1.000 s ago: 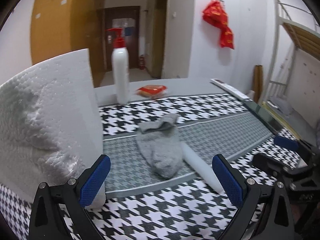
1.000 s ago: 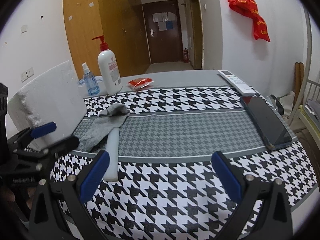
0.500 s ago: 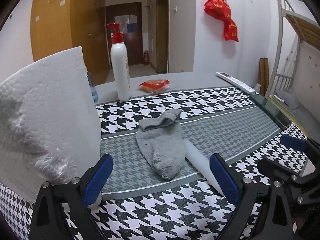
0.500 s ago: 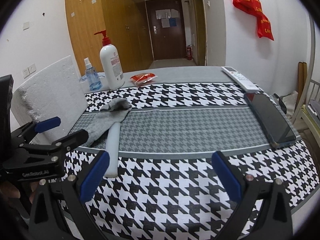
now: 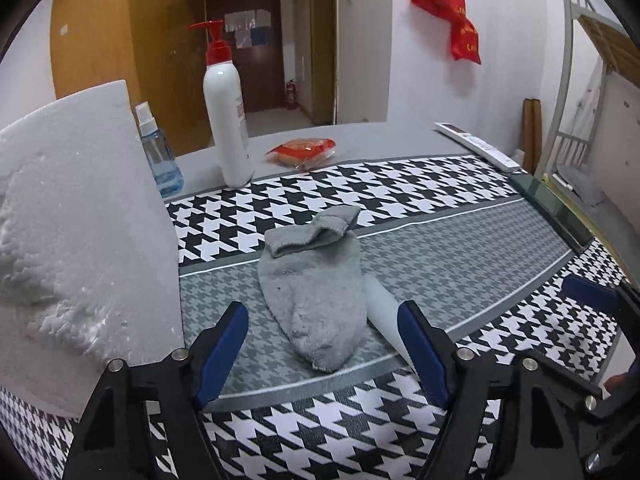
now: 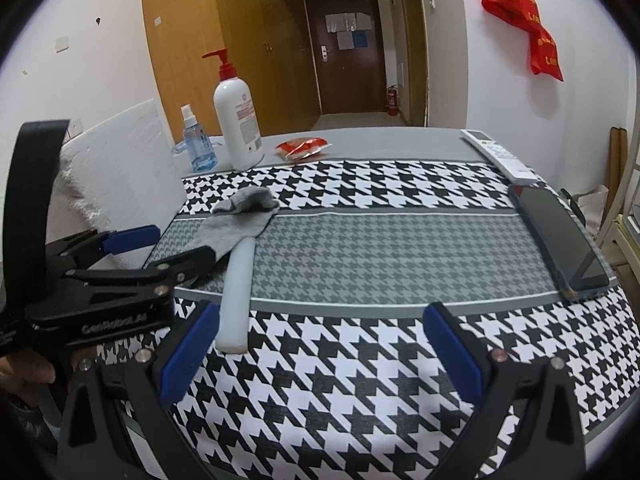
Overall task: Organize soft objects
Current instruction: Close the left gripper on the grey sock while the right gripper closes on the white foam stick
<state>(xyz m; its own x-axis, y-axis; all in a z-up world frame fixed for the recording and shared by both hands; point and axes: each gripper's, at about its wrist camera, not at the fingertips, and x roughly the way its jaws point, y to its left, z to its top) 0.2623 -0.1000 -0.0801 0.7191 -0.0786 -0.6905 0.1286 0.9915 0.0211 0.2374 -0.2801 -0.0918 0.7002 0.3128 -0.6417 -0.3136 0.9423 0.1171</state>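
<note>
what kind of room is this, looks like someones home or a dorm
Probably a dorm-style bedroom: a metal bunk bed frame stands at the right, wooden wardrobes line the entry to a door, and a houndstooth-covered table holds a grey sock.

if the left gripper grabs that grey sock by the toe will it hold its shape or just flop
The grey terry sock will probably flop: it lies limp, its cuff folded over. It looks light, so lifting should be easy. Its edge rests against the white foam cylinder, which might roll if the sock drags it. The open left gripper hovers near the toe.
</note>
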